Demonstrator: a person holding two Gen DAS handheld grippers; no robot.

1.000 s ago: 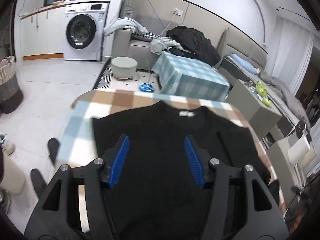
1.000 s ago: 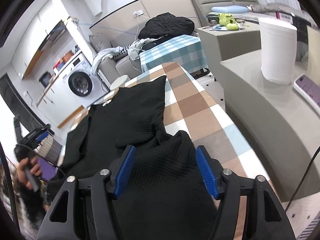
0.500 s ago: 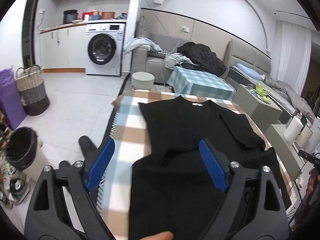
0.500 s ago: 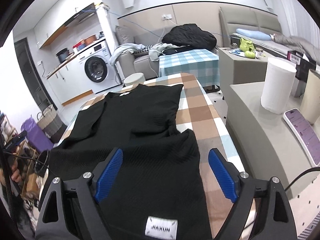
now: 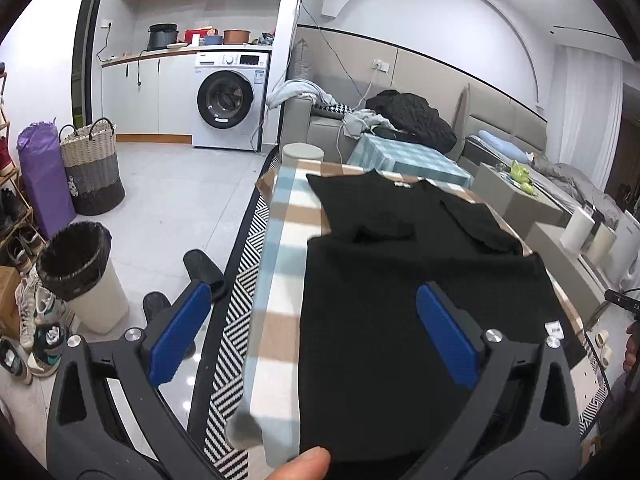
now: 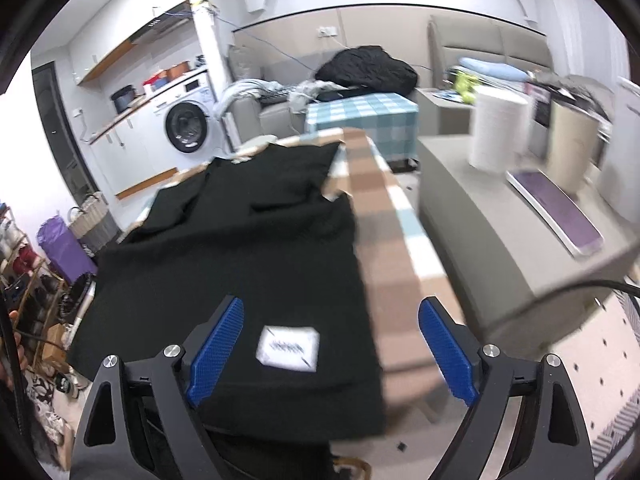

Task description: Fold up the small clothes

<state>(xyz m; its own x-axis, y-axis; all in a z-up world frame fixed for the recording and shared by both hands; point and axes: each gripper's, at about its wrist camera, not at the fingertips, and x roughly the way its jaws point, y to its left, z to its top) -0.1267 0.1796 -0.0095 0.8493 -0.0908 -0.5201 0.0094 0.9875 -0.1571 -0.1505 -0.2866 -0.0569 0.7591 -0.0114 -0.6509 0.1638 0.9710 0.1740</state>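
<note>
While both hand-held grippers, left (image 5: 312,334) and right (image 6: 332,354), gape wide and empty, black top (image 5: 400,300) ahead looks soft, limp; pinch its near hem corners.

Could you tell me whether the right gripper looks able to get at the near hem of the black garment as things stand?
Probably yes: the right gripper is open just over the black garment, nothing between them.

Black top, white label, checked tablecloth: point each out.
black top (image 5: 380,320), left wrist view, on the folded lower body.
white label (image 6: 288,345), right wrist view, on its middle.
checked tablecloth (image 5: 280,264), left wrist view, on the bare strip left of the top.
</note>
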